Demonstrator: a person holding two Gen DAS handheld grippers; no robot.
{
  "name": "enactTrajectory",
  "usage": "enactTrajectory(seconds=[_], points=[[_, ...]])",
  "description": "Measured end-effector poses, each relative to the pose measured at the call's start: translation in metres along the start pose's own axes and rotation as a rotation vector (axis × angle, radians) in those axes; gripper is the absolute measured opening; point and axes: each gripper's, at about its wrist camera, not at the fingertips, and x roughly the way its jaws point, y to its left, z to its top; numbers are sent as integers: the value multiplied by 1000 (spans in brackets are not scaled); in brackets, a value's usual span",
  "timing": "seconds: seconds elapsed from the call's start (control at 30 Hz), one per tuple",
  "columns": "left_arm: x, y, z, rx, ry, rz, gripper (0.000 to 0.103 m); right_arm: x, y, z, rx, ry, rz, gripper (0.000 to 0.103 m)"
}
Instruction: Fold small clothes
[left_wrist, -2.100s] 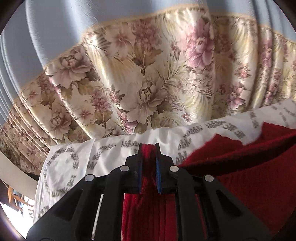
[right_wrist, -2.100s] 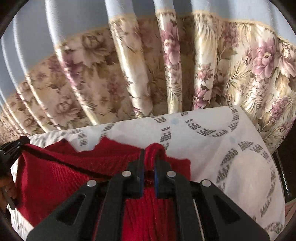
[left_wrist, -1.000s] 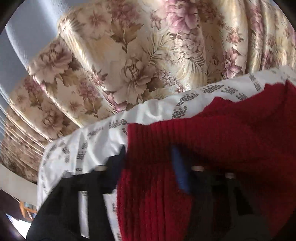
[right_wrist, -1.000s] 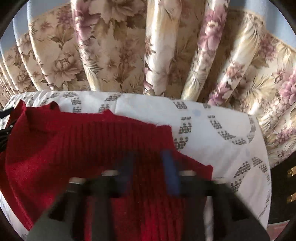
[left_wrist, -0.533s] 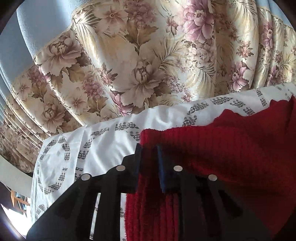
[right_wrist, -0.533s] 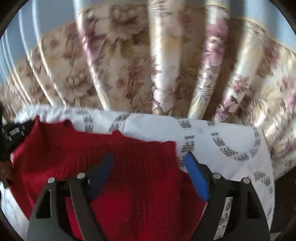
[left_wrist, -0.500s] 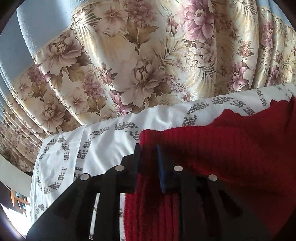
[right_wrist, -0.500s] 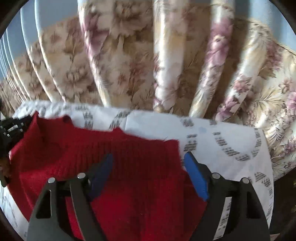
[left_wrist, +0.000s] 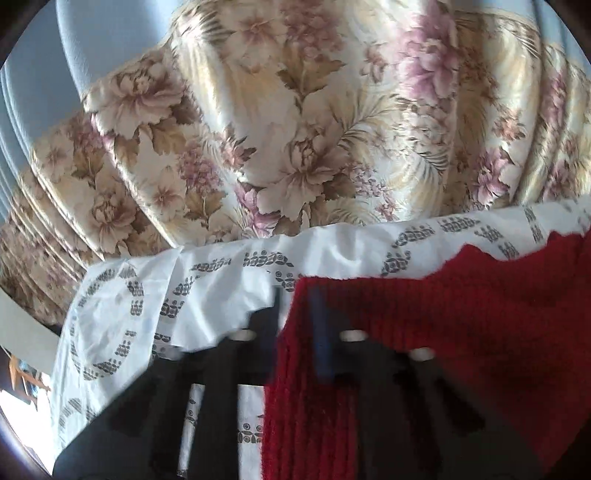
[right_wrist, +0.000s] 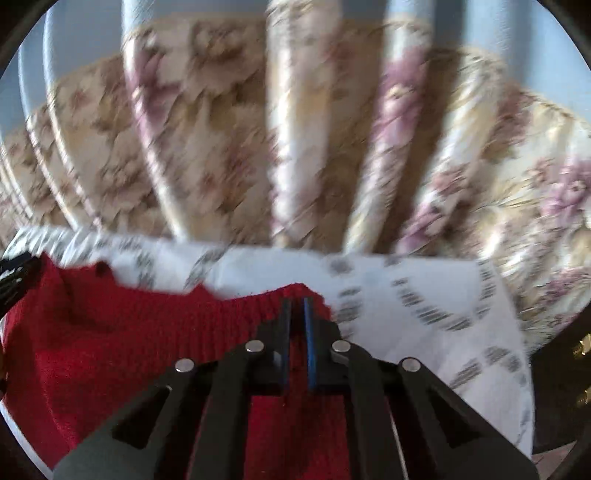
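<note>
- The red knit garment (left_wrist: 461, 332) fills the lower right of the left wrist view and the lower left of the right wrist view (right_wrist: 110, 350). It lies spread on a white patterned cloth (left_wrist: 221, 280) that covers the worktop, so it has a flat bed for folding.
- The left claw (left_wrist: 295, 317) sits at the lower centre of its view with its jaws drawn close on the garment's ribbed corner. Red knit shows between the black finger and the blue pad, though blur softens the detail. Pinching a corner gives control of one end of that far edge.
- The right claw (right_wrist: 296, 321) is at the lower centre of its view, jaws nearly together on the opposite ribbed corner, with a strip of red between the pads.
- Holding both corners of one edge looks like the start of a fold: the edge can be carried over as a straight line rather than bunching.
- Flowered curtains (right_wrist: 295, 129) hang behind the worktop across the upper half of both views, clear of the work.
- The left claw shows as a dark shape at the far left of the right wrist view.
</note>
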Motion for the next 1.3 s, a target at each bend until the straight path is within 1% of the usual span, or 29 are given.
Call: enactTrajectory(seconds=[0.03, 0.07, 0.13, 0.17, 0.2, 0.23, 0.27, 0.3, 0.33, 0.4, 0.43, 0.5, 0.53, 0.57, 0.6, 0.63, 0.67, 0.7, 0.73, 0.77, 0.9, 0.97, 1.03, 1.17, 1.23, 1.27, 1.3], points=[[4, 1, 1, -6, 7, 7, 0, 1, -6, 2, 16, -3, -14, 6], [8, 2, 1, -8, 13, 19, 0, 6, -9, 5, 24, 11, -13, 6], [15, 6, 2, -28, 20, 54, 0, 17, -9, 5, 16, 33, -39, 6], [20, 9, 3, -35, 29, 73, 0, 26, -8, 3, 13, 59, -44, 7], [25, 13, 5, -45, 44, 83, 0, 38, -8, 0, 20, 113, -51, 7], [27, 16, 5, -50, 56, 80, 0, 44, -9, -2, 32, 130, -62, 9], [28, 18, 5, -52, 62, 74, 0, 46, -12, -5, 53, 139, -55, 33], [25, 19, 4, -43, 62, 72, 0, 45, -17, -7, 83, 141, -32, 61], [21, 20, 3, -33, 55, 66, 1, 36, -23, -10, 116, 114, -1, 66], [2, 26, -3, -19, 23, 33, 3, 15, -32, -17, 117, 80, 15, 66], [-9, 29, -8, -17, 1, 25, 8, 0, -38, -22, 112, 64, 31, 66], [-32, 32, -21, -5, -47, 12, 42, -25, -47, -40, 91, 59, 28, 68], [-48, 36, -33, 1, -80, 30, 51, -33, -49, -49, 79, 61, 26, 69], [-61, 39, -46, 2, -104, 35, 61, -41, -50, -60, 71, 59, 29, 69], [-67, 40, -53, 4, -111, 27, 66, -49, -51, -70, 65, 60, 37, 72], [-75, 43, -66, 1, -111, 14, 67, -55, -52, -83, 66, 70, 54, 73], [-79, 45, -75, -10, -105, 5, 70, -58, -52, -93, 74, 78, 71, 74], [-83, 47, -88, -28, -86, -22, 75, -60, -52, -101, 84, 82, 87, 76], [-84, 48, -94, -35, -73, -38, 75, -61, -51, -110, 92, 91, 103, 77], [-85, 47, -101, -40, -63, -37, 76, -60, -50, -118, 105, 101, 115, 77], [-88, 42, -121, -56, -25, -52, 77, -62, -46, -134, 179, 120, 164, 79], [-90, 40, -128, -63, -12, -65, 77, -63, -39, -142, 171, 124, 156, 79], [-91, 37, -134, -60, -15, -59, 77, -60, -34, -148, 165, 132, 145, 80], [-86, 35, -137, -81, 0, -78, 76, -54, -34, -154, 189, 134, 158, 80], [-83, 32, -135, -92, 7, -107, 69, -53, -32, -154, 184, 125, 158, 80], [-82, 29, -134, -83, 12, -119, 60, -53, -29, -154, 168, 120, 165, 72], [-81, 25, -133, -73, 14, -143, 46, -54, -28, -154, 160, 114, 183, 62]])
